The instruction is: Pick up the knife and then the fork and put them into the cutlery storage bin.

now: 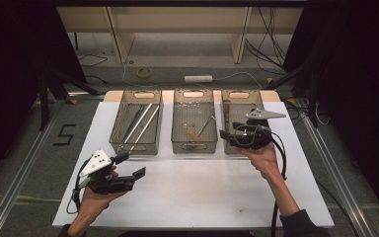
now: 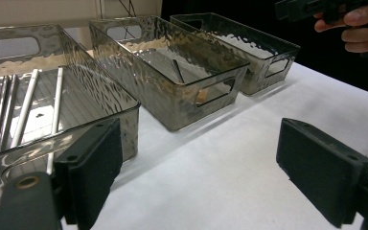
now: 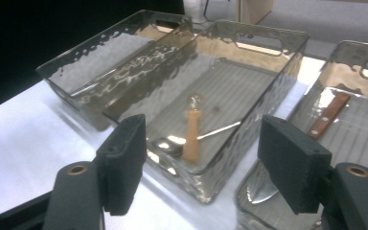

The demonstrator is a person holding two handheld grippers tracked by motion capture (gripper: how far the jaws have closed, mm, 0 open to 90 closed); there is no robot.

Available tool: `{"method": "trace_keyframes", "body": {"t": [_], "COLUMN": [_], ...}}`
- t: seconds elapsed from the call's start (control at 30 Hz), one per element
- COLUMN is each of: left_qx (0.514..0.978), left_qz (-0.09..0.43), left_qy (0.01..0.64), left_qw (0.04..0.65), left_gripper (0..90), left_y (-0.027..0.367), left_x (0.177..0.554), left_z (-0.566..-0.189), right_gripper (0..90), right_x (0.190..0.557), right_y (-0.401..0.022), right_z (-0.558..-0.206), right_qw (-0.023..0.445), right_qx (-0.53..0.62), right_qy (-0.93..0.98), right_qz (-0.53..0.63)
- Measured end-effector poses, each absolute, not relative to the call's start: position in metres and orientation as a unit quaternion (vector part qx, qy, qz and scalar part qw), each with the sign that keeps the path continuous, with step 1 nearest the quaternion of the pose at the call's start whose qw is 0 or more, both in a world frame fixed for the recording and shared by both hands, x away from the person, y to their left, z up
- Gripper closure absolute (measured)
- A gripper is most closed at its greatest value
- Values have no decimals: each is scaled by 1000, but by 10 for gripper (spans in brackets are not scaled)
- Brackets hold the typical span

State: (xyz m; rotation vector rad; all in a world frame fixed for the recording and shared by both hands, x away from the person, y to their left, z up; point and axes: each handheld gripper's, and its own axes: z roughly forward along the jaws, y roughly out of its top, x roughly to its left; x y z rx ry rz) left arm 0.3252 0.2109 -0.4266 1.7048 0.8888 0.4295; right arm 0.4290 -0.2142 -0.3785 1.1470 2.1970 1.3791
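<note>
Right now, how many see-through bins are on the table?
3, in a row across the table's far side: the left bin with long metal rods, the middle bin with spoons, the right bin behind the right gripper.

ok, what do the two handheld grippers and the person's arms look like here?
Both grippers are black, each with two blocky black jaws faced with flat dark pads. The left gripper and right gripper each carry a grey three-cornered plate on top; the left plate has small dark dots. Brass-coloured rivets sit at the jaw bases. A black cable trails from the right gripper. Dark sleeves end below the forearms.
</note>
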Motion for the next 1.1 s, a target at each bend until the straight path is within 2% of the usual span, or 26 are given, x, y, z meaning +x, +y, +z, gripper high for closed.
{"method": "trace_keyframes", "body": {"t": [0.67,1.1], "left_qx": [730,726], "left_qz": [171,169], "left_qy": [367,373], "left_qw": [551,553], "left_gripper": [157,157], "left_y": [205,208], "left_x": [325,323], "left_z": [-425,-426], "right_gripper": [316,310], "right_x": [388,375], "right_y": [-205,-206], "right_z": [-390,-400], "right_qw": [134,133], "right_qx": [358,349], "right_qy": [758,761], "right_qz": [528,531]}}
